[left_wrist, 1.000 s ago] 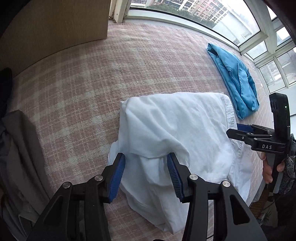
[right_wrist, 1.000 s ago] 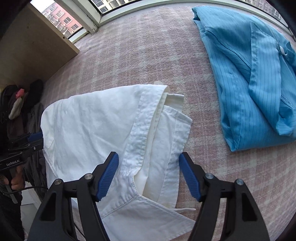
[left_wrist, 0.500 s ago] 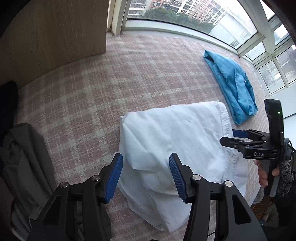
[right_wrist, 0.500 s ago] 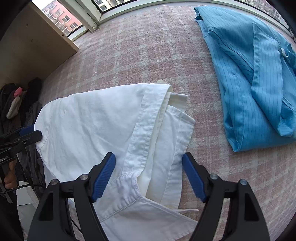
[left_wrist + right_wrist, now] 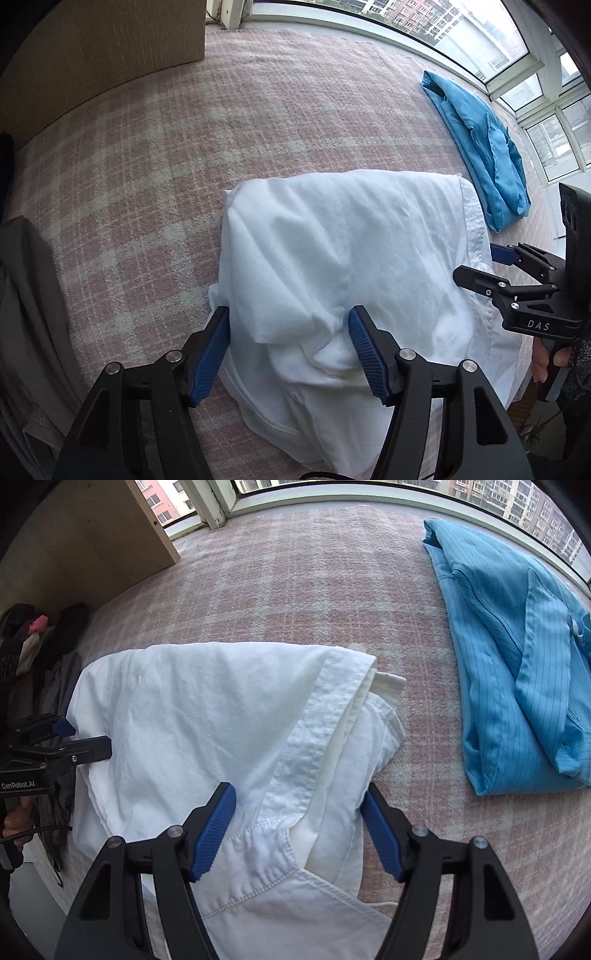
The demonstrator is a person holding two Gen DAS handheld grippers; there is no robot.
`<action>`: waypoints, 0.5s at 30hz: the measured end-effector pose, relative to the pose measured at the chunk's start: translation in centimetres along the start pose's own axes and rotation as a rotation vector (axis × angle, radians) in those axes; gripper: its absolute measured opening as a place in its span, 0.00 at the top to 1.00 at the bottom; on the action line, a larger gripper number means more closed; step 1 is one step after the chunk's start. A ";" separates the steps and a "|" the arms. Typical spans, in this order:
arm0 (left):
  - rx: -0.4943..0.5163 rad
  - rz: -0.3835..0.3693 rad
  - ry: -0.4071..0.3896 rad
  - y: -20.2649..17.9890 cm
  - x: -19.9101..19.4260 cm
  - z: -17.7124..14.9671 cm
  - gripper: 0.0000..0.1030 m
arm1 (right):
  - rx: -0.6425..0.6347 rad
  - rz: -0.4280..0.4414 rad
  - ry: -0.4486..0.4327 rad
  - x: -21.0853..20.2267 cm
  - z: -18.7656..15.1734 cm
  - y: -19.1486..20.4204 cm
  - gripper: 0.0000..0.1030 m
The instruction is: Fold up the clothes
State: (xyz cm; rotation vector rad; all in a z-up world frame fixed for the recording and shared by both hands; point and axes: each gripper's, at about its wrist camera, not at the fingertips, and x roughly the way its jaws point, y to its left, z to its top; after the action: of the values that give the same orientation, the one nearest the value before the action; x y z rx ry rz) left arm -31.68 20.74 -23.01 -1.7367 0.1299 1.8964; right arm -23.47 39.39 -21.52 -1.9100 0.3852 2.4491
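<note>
Left wrist view: the left claw (image 5: 290,349) stands spread wide, its blue pads on either side of a rumpled end of the white shirt (image 5: 343,258) and gripping nothing. Half a second ago this claw hung higher and farther back from the shirt; it has now come down and forward, so the bunched cloth sits between its pads. The right claw (image 5: 297,830) is likewise released, straddling the shirt's button band and layered hems, and it too has eased lower toward the cloth. Neither has closed, so I judge a fresh pinch at both ends of the shirt is about to be taken for the next fold; the shirt is already doubled over into a rough rectangle but its near end is loose and lumpy.

The shirt lies on the pink checked blanket (image 5: 147,155), nearer the person. Beyond the shirt, toward the window, lies a blue garment (image 5: 517,664), already folded and well apart from it. To the left of the shirt a grey garment (image 5: 26,295) lies at the blanket's edge.

Writing: "DAS" is printed on the right claw's body as seen from the left wrist, and "GenRobot.AI" on the left claw's body as seen from the right wrist.
</note>
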 end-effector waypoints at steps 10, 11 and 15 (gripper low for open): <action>0.005 -0.054 -0.082 -0.6 -0.2 -1.5 0.85 | -0.002 0.115 -0.003 -1.2 -1.9 -1.0 0.79; 0.005 -0.051 -0.094 -0.9 -0.2 -1.4 0.86 | -0.002 0.119 -0.007 -1.3 -2.0 -1.0 0.79; -0.018 -0.065 -0.123 -1.1 -0.6 -1.8 0.88 | 0.073 0.197 -0.010 -2.0 -2.0 -2.3 0.84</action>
State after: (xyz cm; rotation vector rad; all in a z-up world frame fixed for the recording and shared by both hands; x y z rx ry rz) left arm -29.55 20.63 -22.37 -1.6109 0.0096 1.9566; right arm -20.67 41.47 -20.50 -1.9153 0.6833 2.5194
